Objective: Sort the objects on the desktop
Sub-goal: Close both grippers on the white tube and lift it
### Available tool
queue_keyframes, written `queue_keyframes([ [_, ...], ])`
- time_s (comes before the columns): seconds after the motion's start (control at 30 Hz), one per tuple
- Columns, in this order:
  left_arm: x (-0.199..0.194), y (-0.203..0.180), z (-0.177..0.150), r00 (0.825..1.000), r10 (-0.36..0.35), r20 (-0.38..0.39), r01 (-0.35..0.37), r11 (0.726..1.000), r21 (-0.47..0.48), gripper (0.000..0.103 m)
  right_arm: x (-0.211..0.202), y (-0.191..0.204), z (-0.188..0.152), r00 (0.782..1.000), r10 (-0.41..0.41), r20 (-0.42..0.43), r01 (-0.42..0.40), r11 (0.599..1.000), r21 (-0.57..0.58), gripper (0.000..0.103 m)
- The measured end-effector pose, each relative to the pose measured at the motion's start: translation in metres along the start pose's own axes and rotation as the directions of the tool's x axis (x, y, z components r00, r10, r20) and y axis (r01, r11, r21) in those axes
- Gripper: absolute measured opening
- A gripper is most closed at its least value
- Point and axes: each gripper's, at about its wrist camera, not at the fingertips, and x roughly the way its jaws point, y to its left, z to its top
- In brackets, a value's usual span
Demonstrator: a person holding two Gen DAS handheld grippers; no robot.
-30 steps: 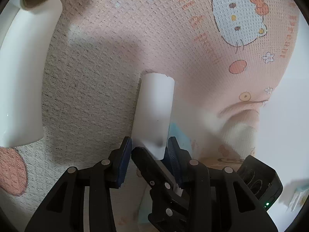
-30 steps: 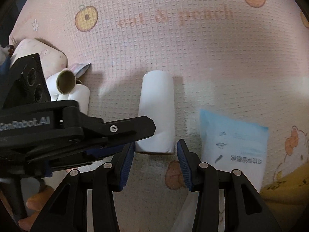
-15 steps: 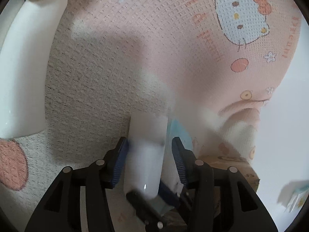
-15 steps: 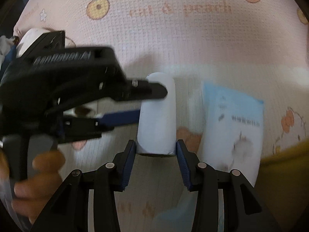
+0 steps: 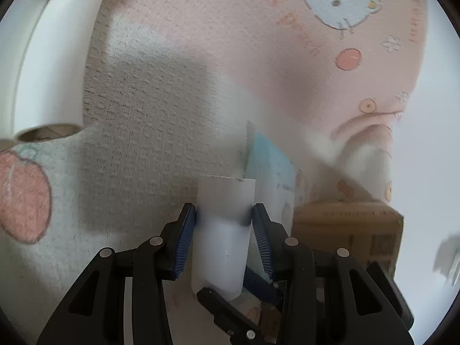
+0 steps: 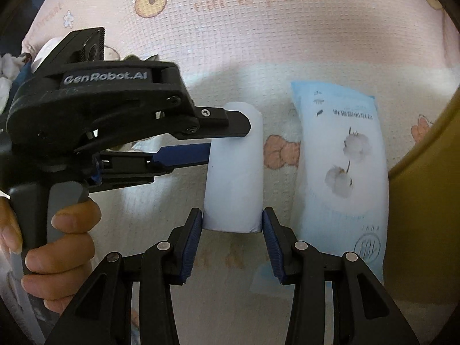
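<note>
A white paper roll [image 6: 234, 169] lies on the pink cartoon-print cloth [image 6: 258, 43]. My right gripper [image 6: 233, 224] has its blue pads against the roll's near end on both sides. My left gripper [image 6: 230, 141] comes in from the left and clamps the same roll across its far part. In the left wrist view my left gripper [image 5: 224, 215] is shut on the roll [image 5: 222, 230], pads pressed to both sides. A light blue tissue pack [image 6: 342, 178] lies just right of the roll.
Other white paper rolls with cardboard cores [image 5: 49, 66] lie at the left. A brown cardboard box [image 5: 348, 227] stands right of the left gripper. A yellow-olive object [image 6: 422, 201] fills the right edge of the right wrist view.
My left gripper moved onto the roll and closed on it. My right gripper closed in around the roll's near end, and the roll now sits next to the blue pack.
</note>
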Motion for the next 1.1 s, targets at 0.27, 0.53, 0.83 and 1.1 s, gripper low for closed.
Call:
queue_keyframes([
  [0.27, -0.027, -0.017, -0.03, 1.0, -0.006, 0.015, 0.004, 0.99, 0.14, 0.045, -0.017, 0.003, 0.0, 1.0, 0.017, 0.025, -0.017, 1.0, -0.011, 0.04],
  [0.53, -0.044, -0.04, -0.045, 0.997, -0.023, 0.076, 0.002, 0.966, 0.259, 0.045, -0.046, 0.01, -0.007, 0.996, 0.041, 0.074, -0.04, 0.999, -0.009, 0.04],
  [0.83, -0.084, -0.054, -0.09, 0.978, -0.125, 0.165, 0.054, 0.925, 0.377, 0.045, -0.069, 0.04, -0.001, 0.986, 0.0, 0.165, 0.012, 0.998, -0.069, 0.04],
  [1.1, -0.119, -0.072, -0.126, 0.954, -0.113, 0.279, -0.025, 0.894, 0.447, 0.045, -0.09, 0.069, -0.017, 0.973, 0.032, 0.229, -0.013, 0.996, -0.086, 0.04],
])
